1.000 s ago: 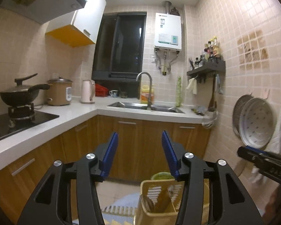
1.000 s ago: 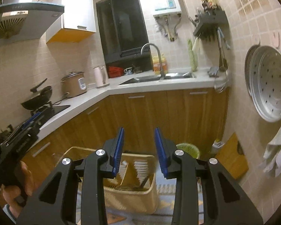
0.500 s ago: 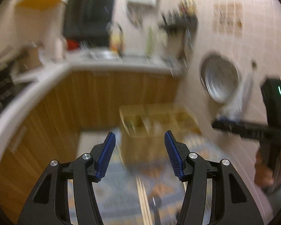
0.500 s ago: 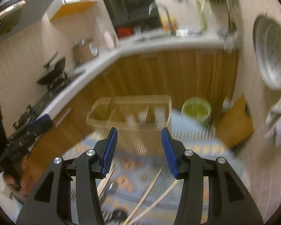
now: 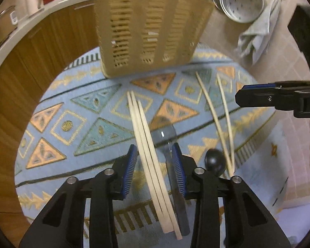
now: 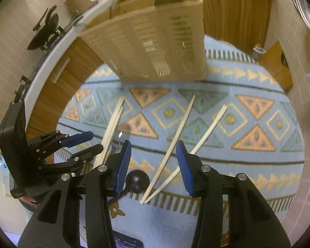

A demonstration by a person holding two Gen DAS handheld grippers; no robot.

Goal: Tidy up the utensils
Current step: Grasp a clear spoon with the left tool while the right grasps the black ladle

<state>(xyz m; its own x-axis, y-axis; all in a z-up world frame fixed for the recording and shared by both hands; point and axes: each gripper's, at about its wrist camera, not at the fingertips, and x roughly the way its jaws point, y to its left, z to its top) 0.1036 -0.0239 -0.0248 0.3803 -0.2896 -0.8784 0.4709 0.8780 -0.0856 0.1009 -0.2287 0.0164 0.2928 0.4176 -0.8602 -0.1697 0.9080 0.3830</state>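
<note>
Rug (image 5: 88, 111); left tool (image 5: 155, 159) closing around chopsticks (image 5: 146, 144)

On the black body of the right gripper (image 5: 279, 101), at the right edge of the left wrist view, the raised letters "DA" can be read before the picture cuts them off. All other marks are too blurred to read.

Patterned rug (image 5: 97, 111), hanging cloth (image 5: 256, 35)
</note>
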